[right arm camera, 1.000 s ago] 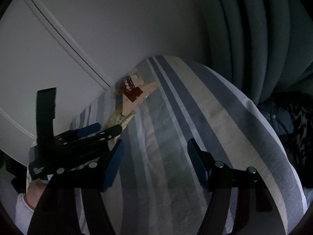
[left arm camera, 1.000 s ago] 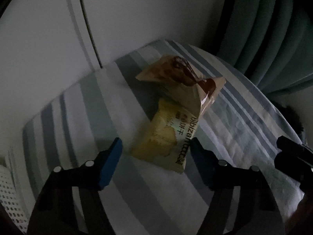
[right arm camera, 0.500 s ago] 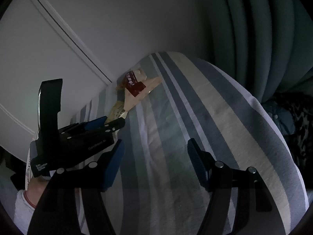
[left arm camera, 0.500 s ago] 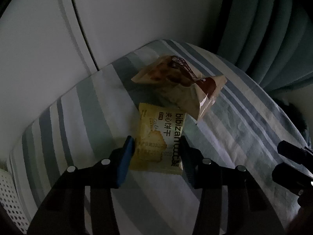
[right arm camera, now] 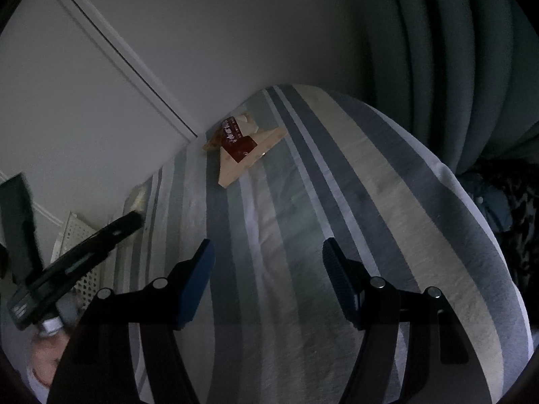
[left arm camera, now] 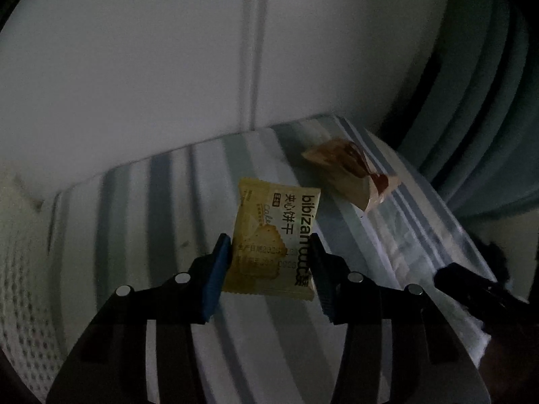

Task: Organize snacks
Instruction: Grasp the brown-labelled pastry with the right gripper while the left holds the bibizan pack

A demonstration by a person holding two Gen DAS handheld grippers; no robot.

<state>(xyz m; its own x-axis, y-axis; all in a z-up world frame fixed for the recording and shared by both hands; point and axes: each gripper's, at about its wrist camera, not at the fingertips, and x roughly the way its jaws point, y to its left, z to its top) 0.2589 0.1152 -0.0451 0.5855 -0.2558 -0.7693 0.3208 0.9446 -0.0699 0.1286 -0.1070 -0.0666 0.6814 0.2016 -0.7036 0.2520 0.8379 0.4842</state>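
Holding the flat yellow foil biscuit packet (left arm camera: pixel 274 239) between our blue pads, we have the left gripper (left arm camera: pixel 271 262) clamped on its lower half, one pad on each side edge. The packet stands upright, clear of the blue, grey and white striped cloth (left arm camera: pixel 141 208) behind it, its long axis running straight up out of the grip, printed face to the camera.

The other snack, a tan crinkled wrapper with a dark red panel (right arm camera: pixel 241 144), lies on the cloth near the far edge, by the white panelled wall (right arm camera: pixel 111 77). From the left gripper it sits ahead and to the right; from the right gripper (right arm camera: pixel 267 281) it sits ahead and a little left, well apart. Its long axis runs diagonally, the pointed end toward us.

Our right gripper hangs over bare cloth with its jaws apart and nothing between them. We judge it the free one for that wrapper. A white perforated basket (right arm camera: pixel 82 252) shows at the left, perhaps the packet's destination.
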